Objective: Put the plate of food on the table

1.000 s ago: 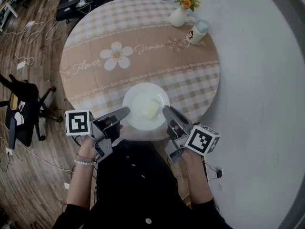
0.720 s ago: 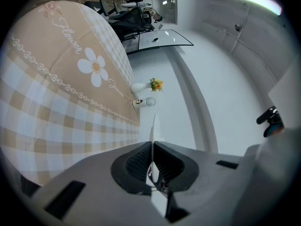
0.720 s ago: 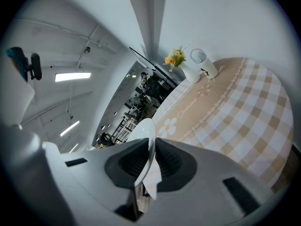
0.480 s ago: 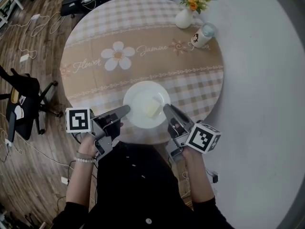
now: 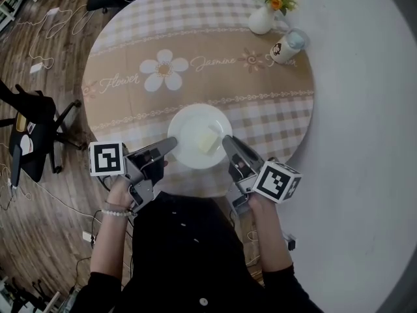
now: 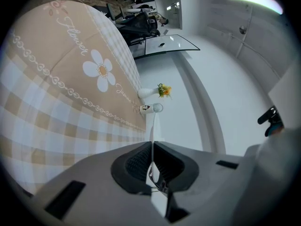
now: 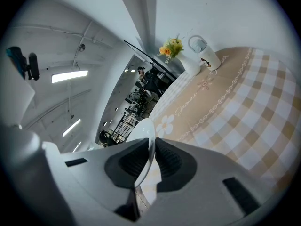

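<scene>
A white plate [image 5: 195, 135] carrying a pale yellow piece of food [image 5: 209, 139] is over the near part of the round checked table [image 5: 195, 51]. Whether it rests on the cloth I cannot tell. My left gripper [image 5: 171, 143] is shut on the plate's left rim and my right gripper [image 5: 227, 141] on its right rim. The left gripper view shows the rim [image 6: 153, 126] edge-on, running into the left gripper [image 6: 151, 161] between its dark pads. In the right gripper view the plate [image 7: 146, 133] stands the same way in the right gripper [image 7: 149, 159].
At the table's far right stand a white vase of yellow flowers [image 5: 264, 18] and a printed cup [image 5: 287, 45]. A black office chair [image 5: 29, 135] and loose cables lie on the wooden floor to the left. White floor lies to the right.
Both grippers have carried the plate a little farther in from the table's near edge. Neither grip has changed.
</scene>
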### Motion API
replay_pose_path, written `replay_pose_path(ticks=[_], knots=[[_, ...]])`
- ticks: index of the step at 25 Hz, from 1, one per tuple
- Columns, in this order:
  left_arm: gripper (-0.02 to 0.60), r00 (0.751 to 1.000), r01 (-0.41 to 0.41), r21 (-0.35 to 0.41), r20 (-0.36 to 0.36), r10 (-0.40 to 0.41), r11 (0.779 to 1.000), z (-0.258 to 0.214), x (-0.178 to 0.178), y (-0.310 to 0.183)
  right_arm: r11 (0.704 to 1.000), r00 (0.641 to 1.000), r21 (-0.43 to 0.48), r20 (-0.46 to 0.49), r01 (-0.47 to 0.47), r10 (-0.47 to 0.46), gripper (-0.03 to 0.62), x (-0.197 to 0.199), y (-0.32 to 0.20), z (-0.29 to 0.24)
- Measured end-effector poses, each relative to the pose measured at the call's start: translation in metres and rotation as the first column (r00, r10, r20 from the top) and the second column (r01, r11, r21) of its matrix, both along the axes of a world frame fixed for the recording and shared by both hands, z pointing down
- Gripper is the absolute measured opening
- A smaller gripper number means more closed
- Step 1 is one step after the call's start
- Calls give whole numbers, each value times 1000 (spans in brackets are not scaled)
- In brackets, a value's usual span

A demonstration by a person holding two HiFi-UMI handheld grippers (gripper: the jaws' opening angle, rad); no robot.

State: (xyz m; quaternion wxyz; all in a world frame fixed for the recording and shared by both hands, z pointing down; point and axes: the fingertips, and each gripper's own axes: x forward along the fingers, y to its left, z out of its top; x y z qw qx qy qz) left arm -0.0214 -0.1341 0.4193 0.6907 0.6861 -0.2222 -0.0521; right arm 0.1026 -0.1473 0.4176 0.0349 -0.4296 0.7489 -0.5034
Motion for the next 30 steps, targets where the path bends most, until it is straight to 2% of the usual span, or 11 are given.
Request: replay_pose_path(ticks=[22,27,30], knots=[[11,1000,-7,-63,17,8,998,63,17,-40,994,1000,-113,7,2,-1,26,11,-37,74],[11,999,-19,-41,33,21,999,89,17,-49,991,1000,-135,-17,-3,1,26,13,-43,94],[11,999,-15,-66,35,17,998,98,17,-51,989,1000,-145,-21,3,-6,26,12,-45,104]])
